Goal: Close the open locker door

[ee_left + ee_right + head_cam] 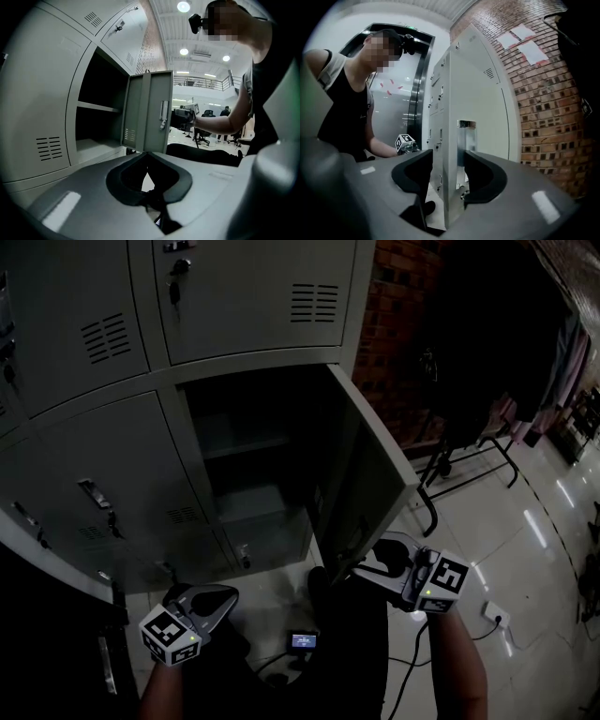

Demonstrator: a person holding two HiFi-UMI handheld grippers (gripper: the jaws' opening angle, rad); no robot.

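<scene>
Right gripper (447,163) astride the free edge of the open grey sheet-metal locker door (370,474).
Jaws apart, door edge between them with slack on one side; likely placed to swing it onto the dark compartment (246,460). Left gripper (149,161) pinched together, empty, idle below.

Right gripper (360,569) hides the lower corner of the open locker door (371,465).

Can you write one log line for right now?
locker door: open | right gripper: jaws apart, astride its edge | left gripper: shut, empty
</scene>
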